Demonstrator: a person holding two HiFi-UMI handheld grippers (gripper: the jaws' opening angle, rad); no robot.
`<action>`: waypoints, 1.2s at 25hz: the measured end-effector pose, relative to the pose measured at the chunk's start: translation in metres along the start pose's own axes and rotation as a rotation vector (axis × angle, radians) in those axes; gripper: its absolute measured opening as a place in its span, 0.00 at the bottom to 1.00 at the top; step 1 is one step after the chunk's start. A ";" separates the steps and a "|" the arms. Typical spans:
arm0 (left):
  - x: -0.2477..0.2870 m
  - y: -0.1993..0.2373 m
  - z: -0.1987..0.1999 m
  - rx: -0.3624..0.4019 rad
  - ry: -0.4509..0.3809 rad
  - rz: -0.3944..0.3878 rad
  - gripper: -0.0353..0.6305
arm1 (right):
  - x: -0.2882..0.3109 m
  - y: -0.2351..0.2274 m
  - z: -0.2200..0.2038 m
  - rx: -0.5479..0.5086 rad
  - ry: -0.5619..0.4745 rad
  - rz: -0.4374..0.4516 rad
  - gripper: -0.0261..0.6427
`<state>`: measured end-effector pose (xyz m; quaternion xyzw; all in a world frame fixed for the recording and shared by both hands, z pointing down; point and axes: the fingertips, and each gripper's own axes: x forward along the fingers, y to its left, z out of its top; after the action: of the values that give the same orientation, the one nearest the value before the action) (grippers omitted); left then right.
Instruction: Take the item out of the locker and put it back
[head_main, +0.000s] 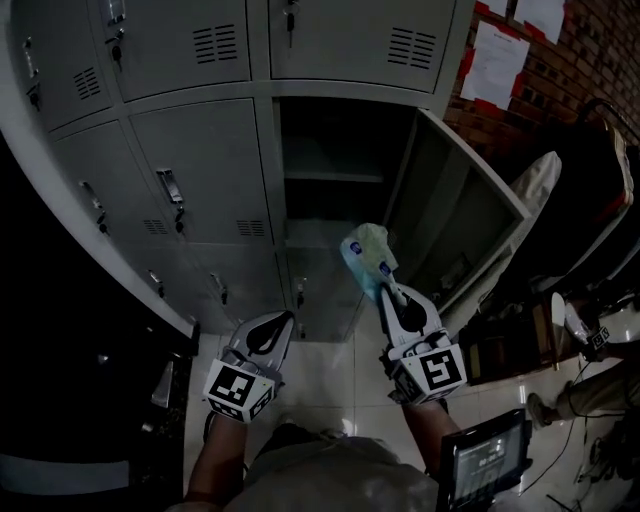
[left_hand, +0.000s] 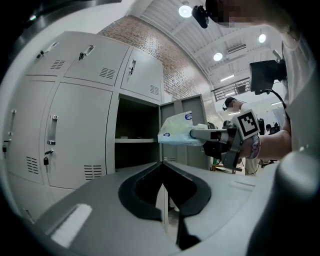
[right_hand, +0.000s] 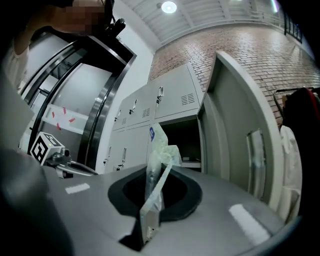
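Jaws of my right gripper (head_main: 385, 292) are pressed together on the bottom edge of a soft plastic pack (head_main: 365, 255). It is pale blue-green with a small blue round logo, and looks like a pack of wipes or tissues. The pack stands up out of the grip, thin edge toward me, its crumpled top leaning toward the lockers. My left gripper (head_main: 288, 320) hangs lower and to the side with its jaws closed on nothing, well apart from the pack.

Beyond the pack is the open locker compartment (head_main: 340, 150), dark inside, with a shelf (head_main: 335, 178) across it. Its grey door (head_main: 455, 215) is swung wide to the right. The pack is in the air in front of that opening, near the door's edge and outside the compartment, touching only my jaws. The neighbouring locker doors are all shut.

As I read it, the first half of the job is done, since the item is out and firmly held. What is left is to carry it forward into the compartment, set it down inside and open the jaws. Whether the door must be closed afterwards, I cannot tell.
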<state>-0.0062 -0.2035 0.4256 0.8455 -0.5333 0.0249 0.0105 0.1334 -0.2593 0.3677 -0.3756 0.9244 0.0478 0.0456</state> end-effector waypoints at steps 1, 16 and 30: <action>-0.007 -0.005 0.001 0.000 -0.002 0.002 0.06 | -0.007 0.004 0.000 0.000 0.002 0.002 0.06; -0.069 -0.027 0.024 0.034 -0.045 -0.009 0.06 | -0.052 0.064 0.011 0.001 0.012 -0.001 0.06; -0.089 -0.013 0.023 0.037 -0.061 -0.027 0.06 | -0.045 0.082 0.014 -0.008 0.009 -0.025 0.06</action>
<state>-0.0324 -0.1187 0.3981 0.8530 -0.5214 0.0086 -0.0211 0.1088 -0.1680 0.3639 -0.3876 0.9196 0.0491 0.0406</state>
